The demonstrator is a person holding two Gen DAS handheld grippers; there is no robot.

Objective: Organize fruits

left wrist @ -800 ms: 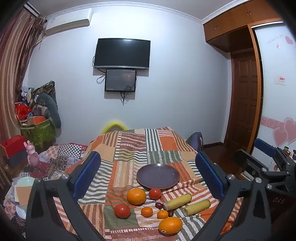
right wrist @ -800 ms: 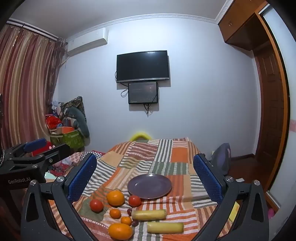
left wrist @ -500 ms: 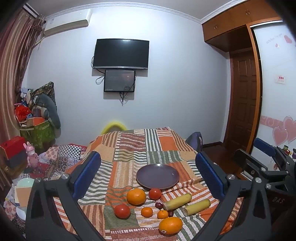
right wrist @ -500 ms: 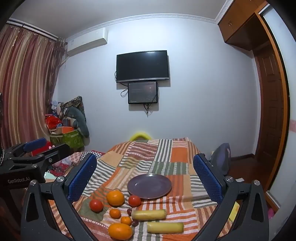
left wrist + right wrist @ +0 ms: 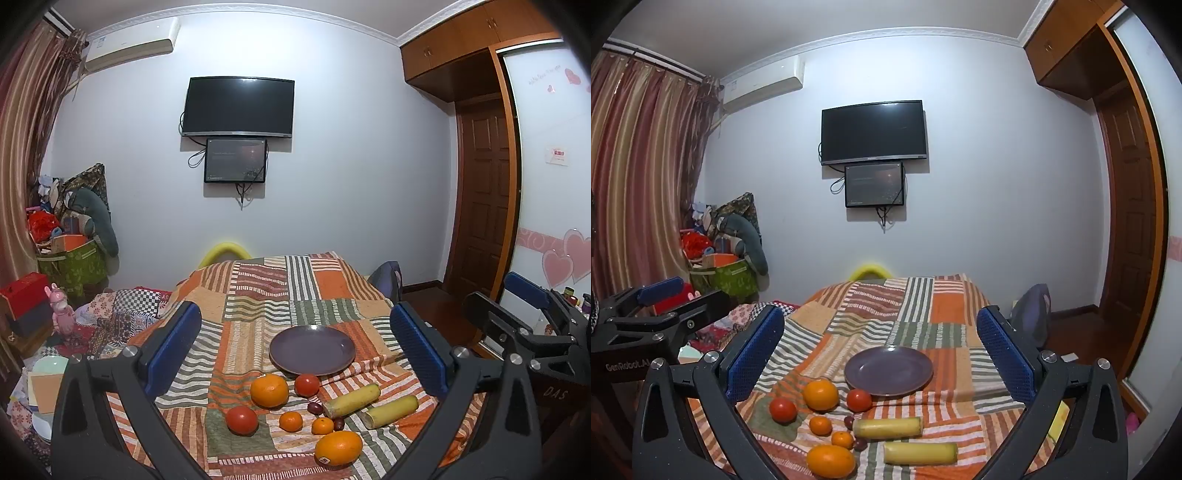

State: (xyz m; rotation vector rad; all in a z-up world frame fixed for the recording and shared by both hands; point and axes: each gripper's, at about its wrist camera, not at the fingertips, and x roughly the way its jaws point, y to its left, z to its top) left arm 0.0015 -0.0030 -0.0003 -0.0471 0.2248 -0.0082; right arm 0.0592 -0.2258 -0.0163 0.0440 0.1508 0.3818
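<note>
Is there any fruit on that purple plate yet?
No, the purple plate is bare, and the oranges, tomatoes and the rest lie on the striped cloth in front of it.

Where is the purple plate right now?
In both wrist views the purple plate sits empty mid-frame on the patchwork blanket, just beyond the fruit, with a tomato nearest its front rim.

Pale far wall (image 5: 351, 166) carries a dark television (image 5: 238, 107); striped curtains (image 5: 639, 177) hang left, wooden door (image 5: 484, 199) right.
</note>
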